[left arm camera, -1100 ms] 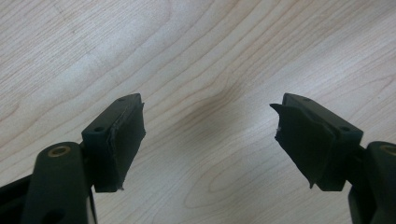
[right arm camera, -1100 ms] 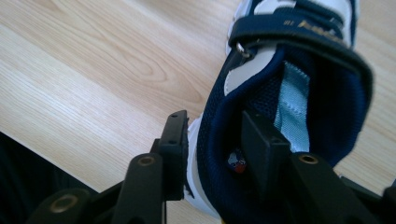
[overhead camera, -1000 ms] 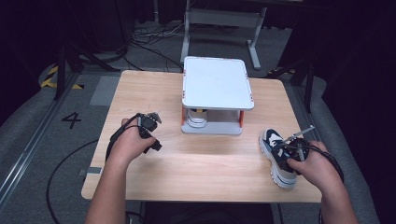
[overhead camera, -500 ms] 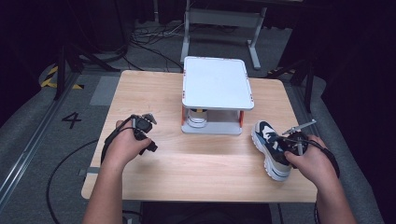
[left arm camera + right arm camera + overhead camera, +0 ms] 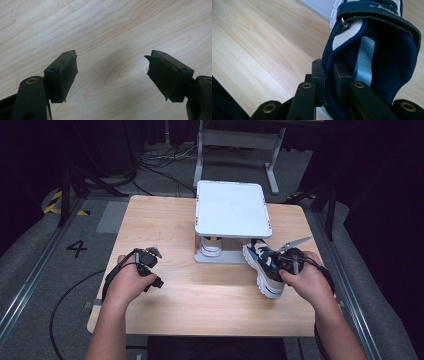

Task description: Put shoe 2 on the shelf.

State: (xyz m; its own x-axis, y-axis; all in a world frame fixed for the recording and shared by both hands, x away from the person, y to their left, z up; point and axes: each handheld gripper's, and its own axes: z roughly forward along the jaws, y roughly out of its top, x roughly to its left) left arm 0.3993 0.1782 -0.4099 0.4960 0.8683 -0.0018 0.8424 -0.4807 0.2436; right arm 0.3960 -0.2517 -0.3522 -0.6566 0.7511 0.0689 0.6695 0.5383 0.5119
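- Fingers (image 5: 318, 75) of the right gripper (image 5: 291, 261) are pinched tight on the navy mesh collar of a sneaker (image 5: 264, 266), one finger inside the opening and one outside, as the right gripper view shows.
- Fingers of the left gripper (image 5: 146, 260) stand wide apart with nothing between them, over bare wood at the left of the worktop (image 5: 165, 220).
- Where the shoe is: at the right of the worktop, toe just beside the base of a small white two-level stand (image 5: 231, 209); whether its sole rests on the wood or is lifted I cannot tell.
- A second shoe (image 5: 210, 245) sits on the stand's lower level, under the top shelf.
- Step in hand, as I judge it: carrying the sneaker toward the stand, likely to set it beside its mate.
- Next move would call for turning the toe toward the low opening and keeping the shoe level under the shelf; the soft collar may fold and let the shoe swing.
- Materials: navy mesh upper, white leather-like panels, a pale blue heel loop, a metal eyelet and a thick white sole; the stand has a smooth flat top with rounded corners; the worktop is pale wood grain; the finger pads are matte black with frayed edges.
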